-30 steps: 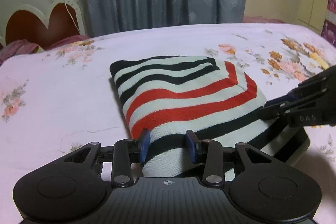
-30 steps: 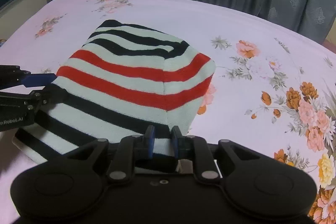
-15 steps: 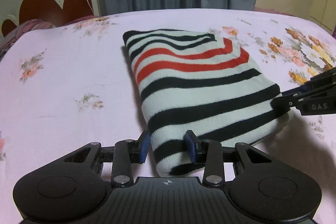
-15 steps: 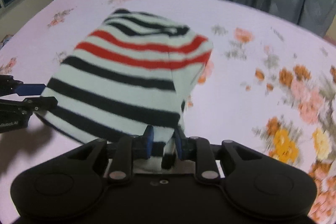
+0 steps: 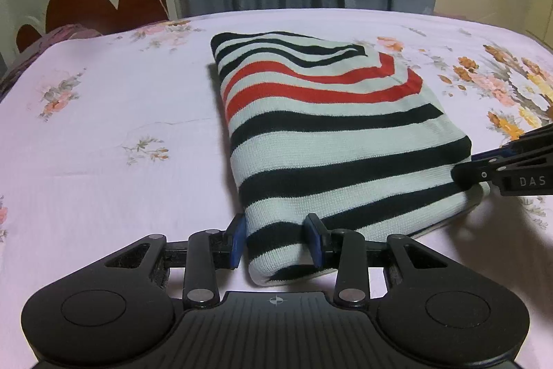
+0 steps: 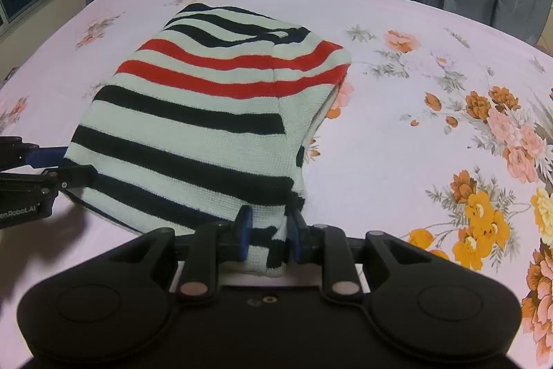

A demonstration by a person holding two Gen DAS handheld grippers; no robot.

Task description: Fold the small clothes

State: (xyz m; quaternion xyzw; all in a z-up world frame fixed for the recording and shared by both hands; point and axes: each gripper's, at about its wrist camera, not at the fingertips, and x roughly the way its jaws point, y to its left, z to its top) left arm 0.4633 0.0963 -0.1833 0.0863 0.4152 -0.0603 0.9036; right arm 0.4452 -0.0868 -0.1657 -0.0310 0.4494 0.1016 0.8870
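A striped sweater, already folded into a compact bundle, lay mid-bed on the floral bed sheet as the left hand-held gripper and right hand-held gripper each pinched a near corner, apparently with only release remaining.

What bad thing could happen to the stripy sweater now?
1. Both grippers, left and right, pinch only the near corners of the sweater; if one slips, that side may flop open.
2. The loose flap on the right edge could unfold when pulled.
3. Dragging it might wrinkle the bedsheet and skew the fold.
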